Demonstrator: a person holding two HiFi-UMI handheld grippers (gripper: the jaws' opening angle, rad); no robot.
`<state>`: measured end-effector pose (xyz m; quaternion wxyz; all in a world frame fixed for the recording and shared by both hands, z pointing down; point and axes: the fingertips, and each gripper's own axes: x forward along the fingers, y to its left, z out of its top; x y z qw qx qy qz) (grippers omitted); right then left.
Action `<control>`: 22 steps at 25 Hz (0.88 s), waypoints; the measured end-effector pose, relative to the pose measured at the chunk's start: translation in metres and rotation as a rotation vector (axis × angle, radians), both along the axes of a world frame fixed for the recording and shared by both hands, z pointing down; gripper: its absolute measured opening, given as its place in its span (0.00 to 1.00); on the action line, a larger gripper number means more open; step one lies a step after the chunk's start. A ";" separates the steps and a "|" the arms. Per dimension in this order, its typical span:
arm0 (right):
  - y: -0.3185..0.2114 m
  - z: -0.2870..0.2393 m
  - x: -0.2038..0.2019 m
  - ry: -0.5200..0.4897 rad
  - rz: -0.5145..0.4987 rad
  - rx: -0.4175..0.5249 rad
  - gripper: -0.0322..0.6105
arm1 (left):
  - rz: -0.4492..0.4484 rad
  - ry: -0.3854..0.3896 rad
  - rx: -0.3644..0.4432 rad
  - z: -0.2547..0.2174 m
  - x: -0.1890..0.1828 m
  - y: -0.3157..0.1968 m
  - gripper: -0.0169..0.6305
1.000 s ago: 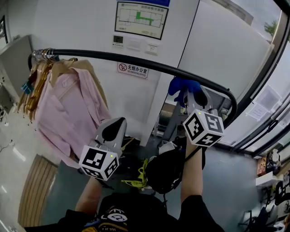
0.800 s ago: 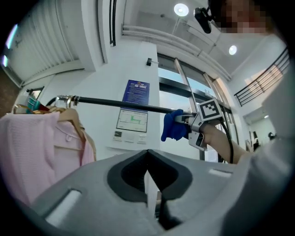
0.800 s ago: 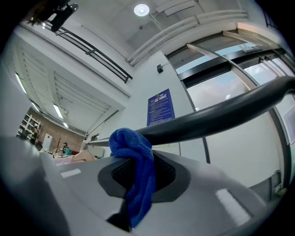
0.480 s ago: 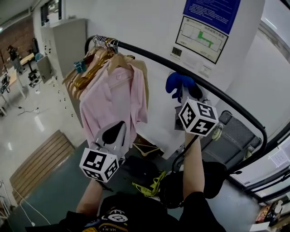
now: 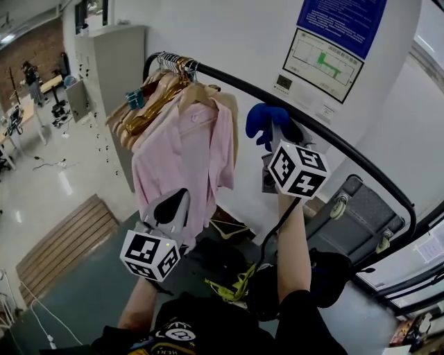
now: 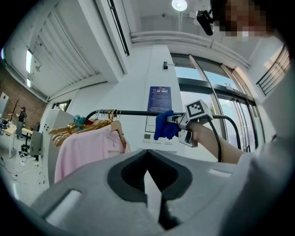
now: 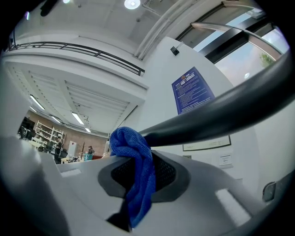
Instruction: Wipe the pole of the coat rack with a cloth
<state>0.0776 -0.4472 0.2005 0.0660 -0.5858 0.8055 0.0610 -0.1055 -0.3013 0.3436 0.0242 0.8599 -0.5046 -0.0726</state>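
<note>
- While clamping the blue cloth [image 7: 128,144] between its jaws, the right gripper [image 7: 138,196] is pressing it against the coat rack's pole [image 7: 221,115], seen close only in its own view.
- Left gripper [image 6: 150,184] is hanging lower, jaws together on nothing.
- Head view alone is showing a pink shirt [image 5: 182,161] hanging near the pole's bent end.

The cloth [image 5: 267,123] is a deep, plain blue, and the pole [image 5: 347,152] is black. On the left, the shirt [image 5: 184,156] is pale pink, and its hangers [image 5: 149,104] are golden-brown, probably wood, with a teal piece among them. The left hand-held gripper [image 5: 173,202] and the right hand-held gripper [image 5: 279,139] are light grey with dark grey pads, and each carries a white cube patterned with black squares. The far poster [image 5: 340,21] is blue. The near floor [image 5: 90,298] is dull grey-green.
</note>
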 end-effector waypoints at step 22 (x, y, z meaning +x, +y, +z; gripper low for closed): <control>0.243 -0.014 0.329 -0.118 0.598 0.079 0.15 | 0.604 -0.014 -0.030 0.012 0.230 0.033 0.03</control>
